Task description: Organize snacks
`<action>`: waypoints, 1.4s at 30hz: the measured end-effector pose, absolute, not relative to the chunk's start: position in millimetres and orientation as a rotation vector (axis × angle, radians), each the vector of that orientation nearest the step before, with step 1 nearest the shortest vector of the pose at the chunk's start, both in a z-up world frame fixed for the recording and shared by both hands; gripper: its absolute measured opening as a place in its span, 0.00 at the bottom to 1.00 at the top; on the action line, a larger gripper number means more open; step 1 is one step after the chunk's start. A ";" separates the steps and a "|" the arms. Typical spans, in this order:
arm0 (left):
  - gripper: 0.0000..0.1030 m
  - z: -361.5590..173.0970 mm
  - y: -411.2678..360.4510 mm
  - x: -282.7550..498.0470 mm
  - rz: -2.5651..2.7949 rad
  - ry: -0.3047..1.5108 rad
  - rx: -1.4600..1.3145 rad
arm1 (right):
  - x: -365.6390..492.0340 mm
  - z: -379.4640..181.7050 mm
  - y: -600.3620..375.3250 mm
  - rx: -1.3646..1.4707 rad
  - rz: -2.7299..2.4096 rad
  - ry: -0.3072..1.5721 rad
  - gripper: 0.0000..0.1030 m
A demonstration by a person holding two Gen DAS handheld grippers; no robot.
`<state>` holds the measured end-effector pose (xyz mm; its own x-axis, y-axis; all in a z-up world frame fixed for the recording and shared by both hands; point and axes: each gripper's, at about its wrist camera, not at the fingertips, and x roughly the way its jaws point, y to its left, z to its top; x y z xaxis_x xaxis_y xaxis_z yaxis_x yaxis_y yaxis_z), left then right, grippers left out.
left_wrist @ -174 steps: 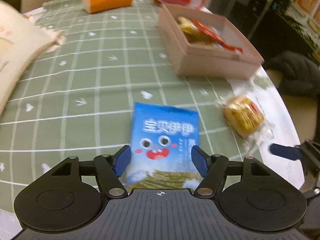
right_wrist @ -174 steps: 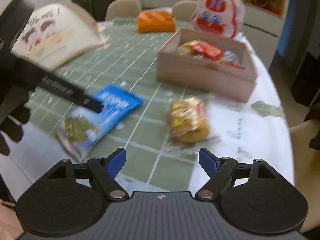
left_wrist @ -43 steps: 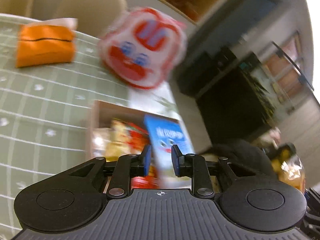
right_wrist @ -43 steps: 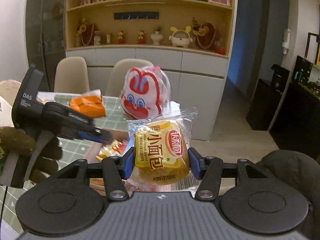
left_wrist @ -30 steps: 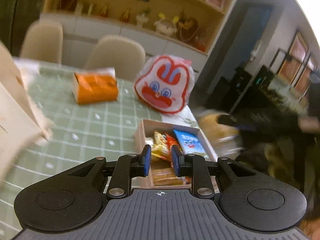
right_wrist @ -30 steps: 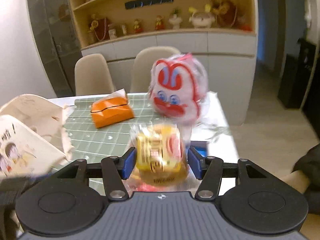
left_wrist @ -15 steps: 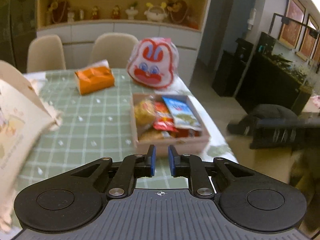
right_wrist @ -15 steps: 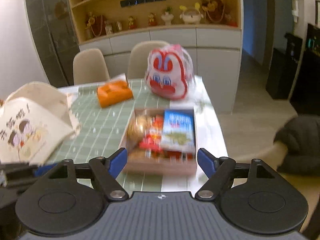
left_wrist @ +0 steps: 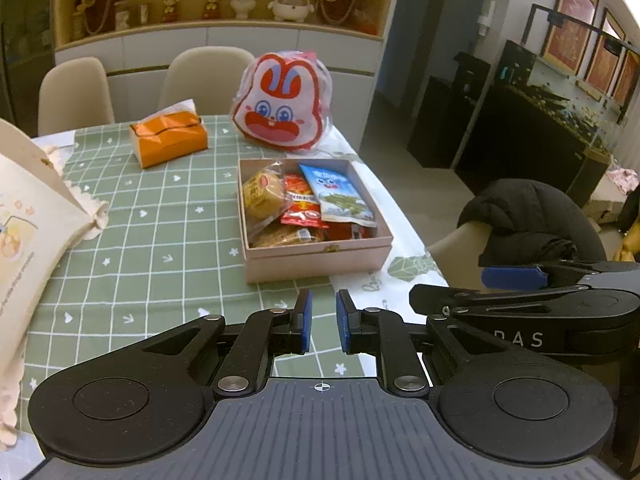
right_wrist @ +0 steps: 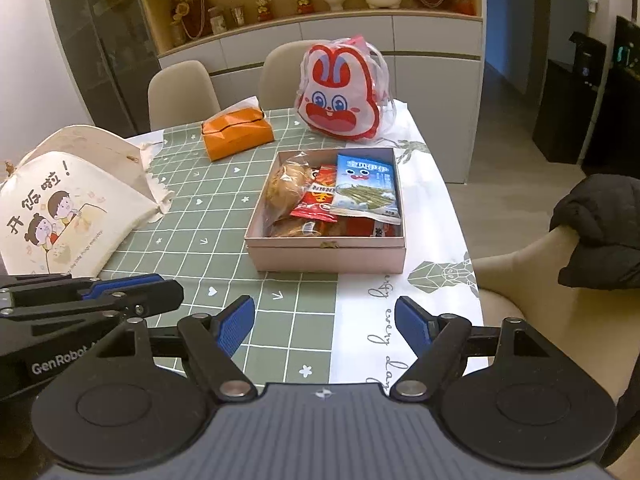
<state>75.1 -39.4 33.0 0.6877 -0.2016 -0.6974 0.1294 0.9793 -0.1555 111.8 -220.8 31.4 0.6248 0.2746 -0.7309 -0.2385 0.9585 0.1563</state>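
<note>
Two grippers: both empty, drawn back over the near table edge, well apart from the box.
Left gripper (left_wrist: 322,322): pads almost together, only a thin slit between, nothing clamped.
Right gripper (right_wrist: 324,322): jaws spread wide, nothing between them.
Snack box (right_wrist: 328,258): pink, lidless, on the green checked tablecloth (right_wrist: 224,208), near the right table edge.
Contents: blue seaweed snack packet (right_wrist: 366,188), red packet (right_wrist: 320,196), wrapped bun (right_wrist: 286,188), more wrappers beneath.
Loose snacks outside the box: none visible.
Risk, overfill: blue packet propped on others, likely to slide out at a nudge.
Risk, box position: close to the table edge; likely to shift toward it under a careless push.
Risk, neighbours: rabbit-face bag (right_wrist: 340,96) just behind the box, orange tissue pack (right_wrist: 236,132) and cream tote bag (right_wrist: 68,204) nearby; liable to snag on a sweeping reach.
</note>
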 end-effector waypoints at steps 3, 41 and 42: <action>0.17 32.4 -39.4 73.2 -0.182 0.797 -0.099 | 111.6 32.6 -220.2 0.050 0.299 0.847 0.76; 0.17 26.1 -36.1 68.3 -0.189 0.844 -0.129 | 108.4 22.0 -215.8 0.038 0.306 0.880 0.76; 0.17 26.0 -36.1 68.3 -0.189 0.844 -0.128 | 108.5 22.1 -215.8 0.039 0.305 0.880 0.76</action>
